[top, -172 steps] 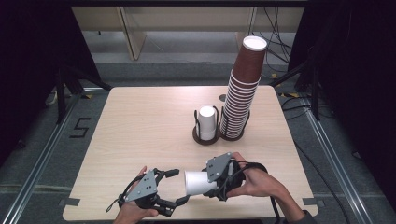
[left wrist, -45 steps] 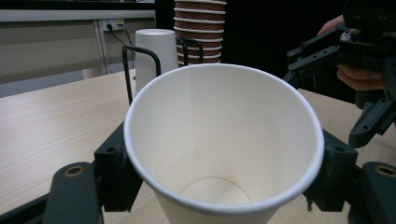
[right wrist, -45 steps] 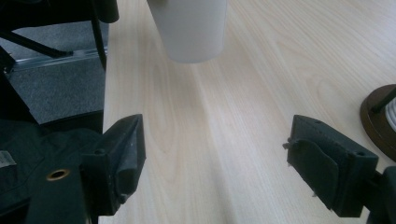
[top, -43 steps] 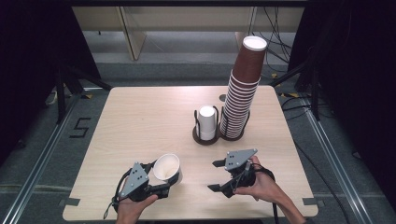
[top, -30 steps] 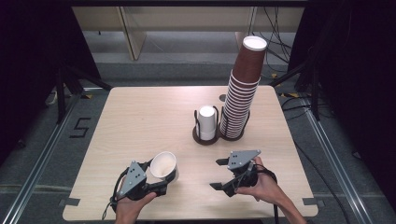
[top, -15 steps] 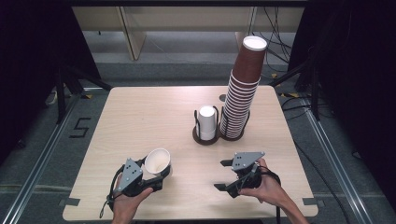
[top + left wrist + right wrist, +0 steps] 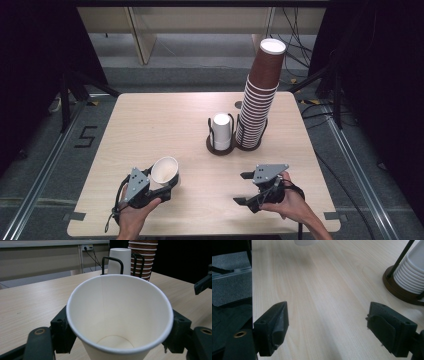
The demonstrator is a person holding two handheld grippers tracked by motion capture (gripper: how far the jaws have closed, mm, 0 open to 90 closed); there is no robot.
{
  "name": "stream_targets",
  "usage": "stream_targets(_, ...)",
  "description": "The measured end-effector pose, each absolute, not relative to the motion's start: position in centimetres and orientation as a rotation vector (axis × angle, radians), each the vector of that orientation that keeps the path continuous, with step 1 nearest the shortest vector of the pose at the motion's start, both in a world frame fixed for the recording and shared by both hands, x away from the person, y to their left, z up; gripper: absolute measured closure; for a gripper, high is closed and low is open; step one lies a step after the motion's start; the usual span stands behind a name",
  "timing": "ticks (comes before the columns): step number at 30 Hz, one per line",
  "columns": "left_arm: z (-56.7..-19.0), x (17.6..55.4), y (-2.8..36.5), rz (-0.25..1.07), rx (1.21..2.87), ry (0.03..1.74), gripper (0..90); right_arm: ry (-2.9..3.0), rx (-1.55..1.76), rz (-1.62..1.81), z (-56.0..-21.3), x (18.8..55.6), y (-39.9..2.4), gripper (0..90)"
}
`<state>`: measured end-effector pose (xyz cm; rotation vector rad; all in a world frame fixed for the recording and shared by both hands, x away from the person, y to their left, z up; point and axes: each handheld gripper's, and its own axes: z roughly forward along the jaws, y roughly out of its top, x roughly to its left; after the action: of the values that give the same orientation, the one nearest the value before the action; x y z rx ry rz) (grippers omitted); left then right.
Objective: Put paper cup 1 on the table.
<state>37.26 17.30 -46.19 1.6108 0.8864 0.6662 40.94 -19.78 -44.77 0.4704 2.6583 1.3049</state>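
The left gripper (image 7: 162, 187) clamps a white paper cup (image 7: 164, 170) at the table's (image 7: 150, 125) near-left; its own view shows the cup's empty inside. The right gripper (image 7: 241, 189) hangs open, apparently just above bare wood.

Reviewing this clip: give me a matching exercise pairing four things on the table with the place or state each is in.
Things:
1. white cup
2. right gripper
3. brown cup stack
4. upside-down white cup

States:
A. stands tall in the holder's right ring
B. jaws apart over bare table, nothing between them
C. sits in the holder's left ring
D. clamped in the left gripper, tilted with its mouth open

Pairs: 1-D, 2-B, 3-A, 4-C
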Motion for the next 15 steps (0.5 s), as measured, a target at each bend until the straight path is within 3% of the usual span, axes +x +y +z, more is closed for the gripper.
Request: stream_targets(15, -46.0, 38.2, 17.8, 0.667, 1.591, 0.932, 26.4, 2.603, 0.599, 1.272, -44.8, 40.8, -21.3, 18.4)
